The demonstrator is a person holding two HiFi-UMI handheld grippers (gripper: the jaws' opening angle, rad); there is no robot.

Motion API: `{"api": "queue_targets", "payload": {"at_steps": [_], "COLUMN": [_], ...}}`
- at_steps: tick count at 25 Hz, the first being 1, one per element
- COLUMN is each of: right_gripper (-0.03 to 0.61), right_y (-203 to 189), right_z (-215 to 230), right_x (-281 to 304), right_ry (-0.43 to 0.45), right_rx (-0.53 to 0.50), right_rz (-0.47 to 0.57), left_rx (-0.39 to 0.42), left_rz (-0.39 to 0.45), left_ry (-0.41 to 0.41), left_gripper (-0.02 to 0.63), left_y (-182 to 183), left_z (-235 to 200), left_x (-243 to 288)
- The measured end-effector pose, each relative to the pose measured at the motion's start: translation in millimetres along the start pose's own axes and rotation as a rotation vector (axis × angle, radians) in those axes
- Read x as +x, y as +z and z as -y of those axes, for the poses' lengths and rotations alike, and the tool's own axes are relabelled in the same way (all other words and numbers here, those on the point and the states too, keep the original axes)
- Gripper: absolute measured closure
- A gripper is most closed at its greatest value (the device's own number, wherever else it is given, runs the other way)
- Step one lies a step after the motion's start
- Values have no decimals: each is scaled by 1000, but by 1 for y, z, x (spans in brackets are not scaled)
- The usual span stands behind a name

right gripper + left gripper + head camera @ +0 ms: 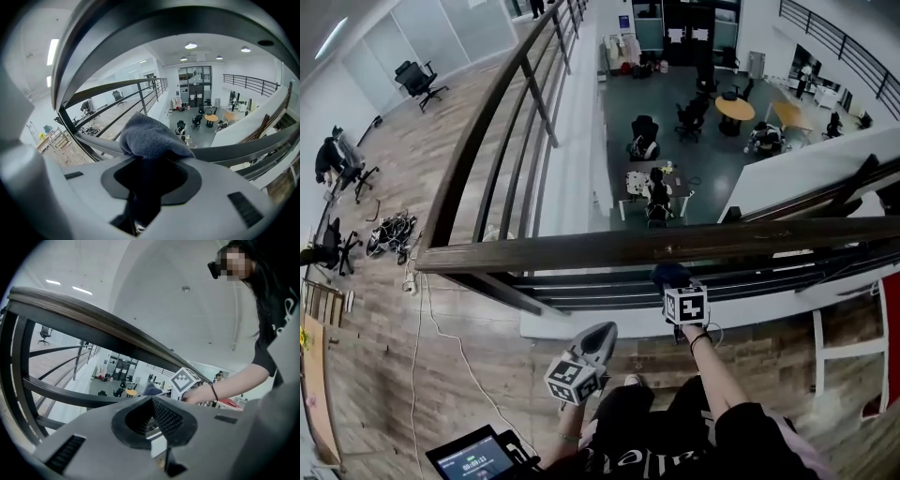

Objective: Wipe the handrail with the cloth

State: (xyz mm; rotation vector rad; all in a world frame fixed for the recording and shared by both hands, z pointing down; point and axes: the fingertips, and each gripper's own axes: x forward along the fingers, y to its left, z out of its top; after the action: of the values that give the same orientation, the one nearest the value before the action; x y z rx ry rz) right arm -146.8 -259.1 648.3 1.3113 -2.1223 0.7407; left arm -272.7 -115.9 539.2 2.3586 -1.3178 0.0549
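— While the left gripper [152, 401] hangs low beneath the handrail [675, 246], jaws pinched together on nothing, where's the cloth [150, 138]?
— Clamped in the right gripper [150, 164], just under the handrail. Wiping looks yet to start!

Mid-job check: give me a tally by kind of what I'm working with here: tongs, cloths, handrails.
Tongs: 2 (left tongs, right tongs)
Cloth: 1, blue-grey, clamped in the right tongs
Handrail: 1
Total: 4
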Motion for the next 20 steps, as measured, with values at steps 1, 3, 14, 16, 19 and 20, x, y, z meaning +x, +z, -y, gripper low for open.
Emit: {"api": "queue_targets", "payload": {"at_steps": [1,3,14,16,19,20], "right_gripper": [476,476,476,476,476,476], "right_y": [-3,-7,-25,-29,-31,-32], "right_z": [15,45,229,269,323,339], "right_x": [-5,-15,-69,-81,-96,-101], "right_ry": [-5,-14,-122,-142,-160,-160], "right_rx": [6,22,128,145,156,158], "right_rz": [1,7,40,45,50,48], "left_rx": [-1,-3,26,29,34,35], "left_rz": [-1,4,-64,-75,-83,-87], "left_ry": [-9,-33,-116,-126,-146,-153], "left_gripper": [614,614,614,614,614,614], "left_y": [-1,-4,-34,-41,-43,-44], "left_z": [11,31,126,144,174,185], "left_x": [10,29,131,152,184,193]}}
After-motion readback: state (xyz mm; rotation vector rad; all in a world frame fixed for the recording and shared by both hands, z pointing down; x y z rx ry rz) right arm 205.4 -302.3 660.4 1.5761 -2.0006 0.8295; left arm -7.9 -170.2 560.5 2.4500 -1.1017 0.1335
